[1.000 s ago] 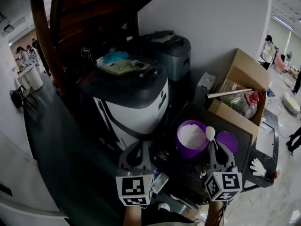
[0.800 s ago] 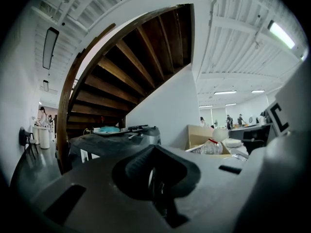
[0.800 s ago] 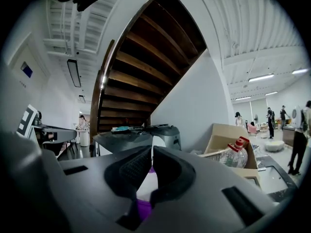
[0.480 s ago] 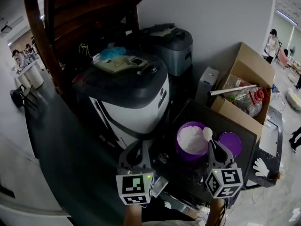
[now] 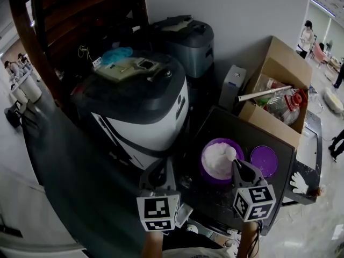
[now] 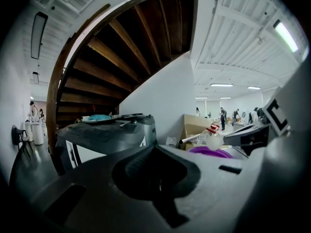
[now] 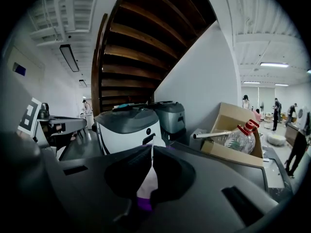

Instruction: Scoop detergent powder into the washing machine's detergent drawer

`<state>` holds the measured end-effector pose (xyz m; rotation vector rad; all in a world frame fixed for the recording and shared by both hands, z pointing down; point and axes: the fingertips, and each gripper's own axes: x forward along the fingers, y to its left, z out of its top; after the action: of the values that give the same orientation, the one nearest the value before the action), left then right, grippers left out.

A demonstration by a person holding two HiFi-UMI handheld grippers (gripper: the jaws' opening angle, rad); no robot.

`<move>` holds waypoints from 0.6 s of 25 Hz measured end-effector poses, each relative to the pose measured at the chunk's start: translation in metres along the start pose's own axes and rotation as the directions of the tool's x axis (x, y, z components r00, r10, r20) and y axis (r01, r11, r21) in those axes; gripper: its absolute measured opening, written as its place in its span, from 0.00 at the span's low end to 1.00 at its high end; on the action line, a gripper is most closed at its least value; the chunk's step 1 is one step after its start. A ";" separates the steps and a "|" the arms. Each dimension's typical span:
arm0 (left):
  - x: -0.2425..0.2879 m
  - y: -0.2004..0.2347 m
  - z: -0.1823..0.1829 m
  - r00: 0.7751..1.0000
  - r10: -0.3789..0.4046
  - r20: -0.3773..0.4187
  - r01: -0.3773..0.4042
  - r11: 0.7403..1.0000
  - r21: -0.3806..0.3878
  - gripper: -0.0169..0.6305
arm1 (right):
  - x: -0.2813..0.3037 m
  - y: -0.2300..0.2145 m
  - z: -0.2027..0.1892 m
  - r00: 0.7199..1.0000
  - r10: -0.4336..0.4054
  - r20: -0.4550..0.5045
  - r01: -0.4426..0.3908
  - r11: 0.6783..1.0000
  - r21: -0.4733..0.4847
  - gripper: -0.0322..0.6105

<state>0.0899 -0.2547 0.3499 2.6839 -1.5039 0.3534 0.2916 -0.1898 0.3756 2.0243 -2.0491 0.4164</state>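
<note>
Loading the scoop (image 7: 148,178) with powder is, by my judgement, the step in hand. The right tongs (image 5: 240,171) are closed tightly on the white handle of the scoop. They hang at the near right edge of the purple tub (image 5: 203,168), which stands open on the dark counter (image 5: 236,128) and is full of white detergent powder (image 5: 217,156). The left tongs (image 5: 160,166) are pressed together with nothing between them. They wait just left of the tub, low in front of the washing machine (image 5: 145,117).

The long axis of the scoop runs along the right tongs, from the handle in the grip forward and a little left, so its bowl end points into the tub. In the head view the bowl cannot be separated from the white powder, so I cannot tell how deep it sits or how much it carries.

The next move, I think, calls for lifting the scoop out level, so that the powder does not slide off, and carrying it left of the tub to the washing machine. The detergent drawer I cannot pick out in any view; it must be found, and open, before tipping. The purple lid (image 5: 264,160) lies just right of the tub, out of the way.
</note>
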 end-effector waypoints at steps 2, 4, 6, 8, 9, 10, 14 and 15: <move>0.009 -0.002 -0.003 1.000 -0.023 -0.020 0.024 1.000 0.012 0.03 | 0.006 0.000 -0.004 1.000 -0.004 -0.029 0.004 1.000 0.002 0.08; 0.017 -0.004 -0.005 0.998 -0.047 -0.034 0.048 0.999 0.019 0.03 | 0.011 -0.001 -0.007 0.998 -0.009 -0.055 0.009 1.000 0.001 0.08; 0.025 -0.005 -0.008 0.997 -0.067 -0.049 0.068 0.997 0.019 0.03 | 0.018 0.000 -0.009 0.997 -0.005 -0.082 0.005 1.000 0.000 0.08; 0.032 -0.006 -0.013 0.994 -0.084 -0.066 0.086 0.996 0.020 0.03 | 0.024 0.001 -0.012 0.993 0.002 -0.115 -0.003 1.000 0.000 0.08; 0.035 -0.007 -0.015 0.993 -0.092 -0.073 0.094 0.995 0.021 0.03 | 0.026 0.001 -0.015 0.991 0.004 -0.132 -0.005 1.000 -0.002 0.08; 0.038 -0.007 -0.017 0.992 -0.100 -0.079 0.102 0.995 0.021 0.03 | 0.029 0.001 -0.017 0.989 0.006 -0.148 -0.007 1.000 -0.005 0.08; 0.047 -0.010 -0.023 0.988 -0.122 -0.095 0.125 0.992 0.016 0.03 | 0.039 0.003 -0.026 0.979 0.031 -0.202 -0.035 0.999 -0.019 0.08; 0.049 -0.010 -0.025 0.987 -0.128 -0.100 0.130 0.991 0.017 0.03 | 0.040 0.004 -0.027 0.976 0.036 -0.216 -0.042 0.999 -0.025 0.08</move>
<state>0.1185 -0.2861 0.3856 2.7195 -1.3005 0.4917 0.2863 -0.2175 0.4151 1.8350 -1.9539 0.5822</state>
